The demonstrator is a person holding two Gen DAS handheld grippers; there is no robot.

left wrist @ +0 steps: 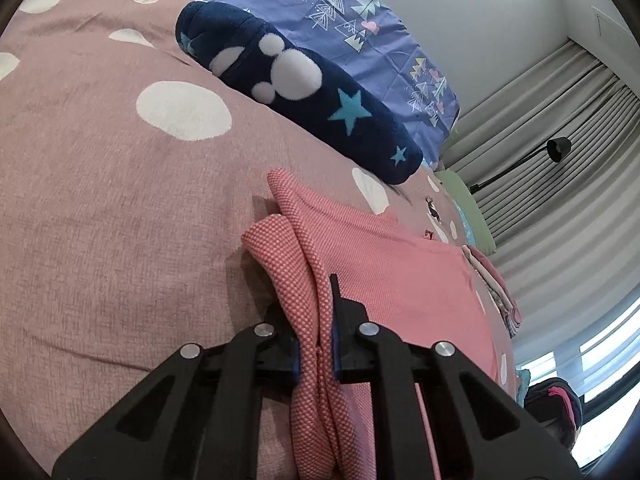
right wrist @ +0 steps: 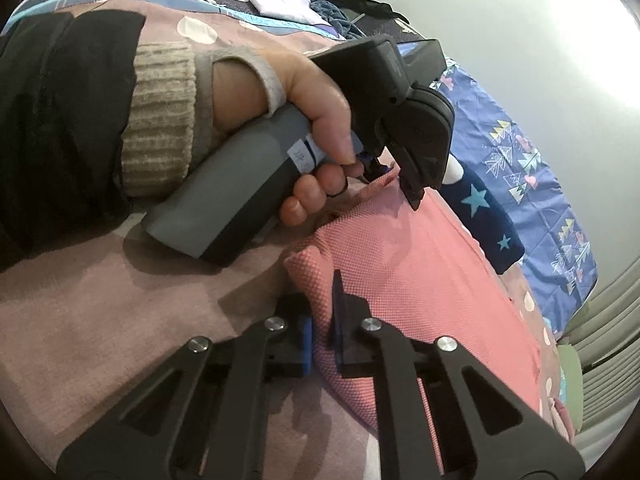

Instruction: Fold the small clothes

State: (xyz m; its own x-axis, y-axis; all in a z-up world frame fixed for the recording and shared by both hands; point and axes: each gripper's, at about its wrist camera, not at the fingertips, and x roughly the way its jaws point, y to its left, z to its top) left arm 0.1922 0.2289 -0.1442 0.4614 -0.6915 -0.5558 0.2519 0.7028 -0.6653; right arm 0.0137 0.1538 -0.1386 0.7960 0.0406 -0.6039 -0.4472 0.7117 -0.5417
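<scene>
A pink textured garment (left wrist: 400, 264) lies on a dusty-pink bedspread with white dots (left wrist: 100, 200). My left gripper (left wrist: 308, 300) is shut on a bunched, doubled-up edge of it, and the cloth runs back between the jaws. In the right wrist view, my right gripper (right wrist: 316, 296) is shut on the near corner of the same pink garment (right wrist: 420, 264). Further along that edge, a person's hand (right wrist: 312, 92) in a beige ribbed cuff holds the left gripper (right wrist: 390, 184), whose tips are pressed into the cloth.
A navy fleece piece with stars and white round shapes (left wrist: 304, 92) lies just beyond the garment, against a blue patterned sheet (left wrist: 360, 28). A small stack of folded clothes (left wrist: 496, 280) sits at the bed's right edge. A black lamp (left wrist: 558, 148) and curtains stand behind.
</scene>
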